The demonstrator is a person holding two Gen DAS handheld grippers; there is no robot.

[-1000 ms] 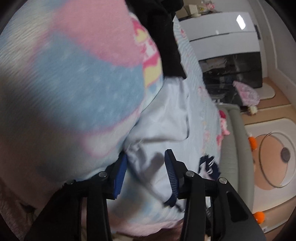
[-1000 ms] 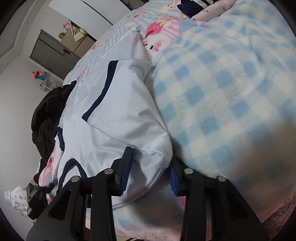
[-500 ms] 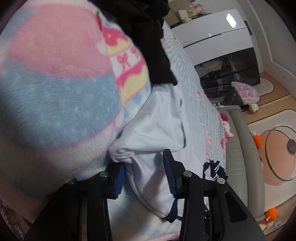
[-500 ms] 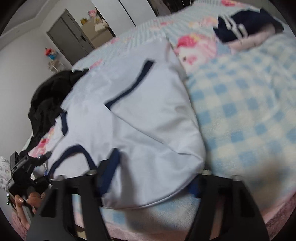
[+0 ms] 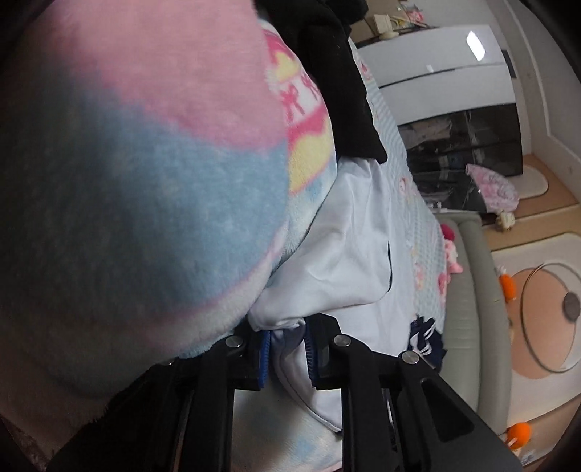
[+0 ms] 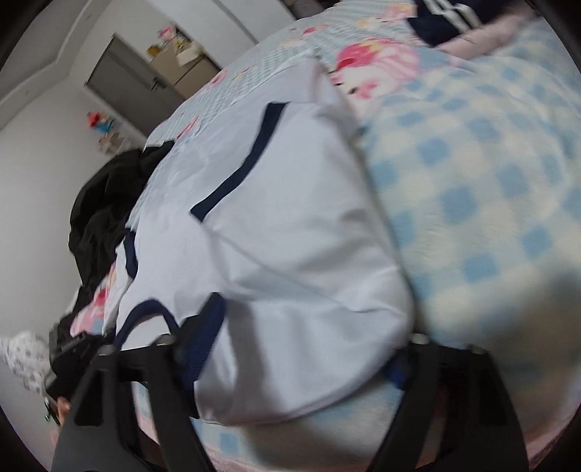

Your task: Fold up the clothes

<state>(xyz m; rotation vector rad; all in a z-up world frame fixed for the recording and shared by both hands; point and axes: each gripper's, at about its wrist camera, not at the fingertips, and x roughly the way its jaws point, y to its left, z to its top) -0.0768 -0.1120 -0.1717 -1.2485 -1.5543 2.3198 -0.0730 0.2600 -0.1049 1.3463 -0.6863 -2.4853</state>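
A white shirt with navy trim [image 6: 276,232] lies spread on the bed, one sleeve folded over its body. My right gripper [image 6: 301,345] is open wide, its jaws on either side of the shirt's near rounded edge, not pinching it. In the left wrist view my left gripper [image 5: 287,348] is shut on a bunched corner of the white shirt [image 5: 348,254], beside a big pink and blue fleece blanket [image 5: 127,181]. The left gripper also shows small at the lower left of the right wrist view [image 6: 69,345].
A blue checked fleece blanket [image 6: 490,203] bulges right of the shirt. A black garment [image 6: 98,218] lies at the shirt's far side, a navy striped garment [image 6: 446,18] further off. A grey bed rail [image 5: 468,326] and floor mat [image 5: 544,308] lie beyond.
My left gripper closed from open onto the shirt corner. My right gripper opened wide, letting go of the shirt's edge, and the view shifted slightly.
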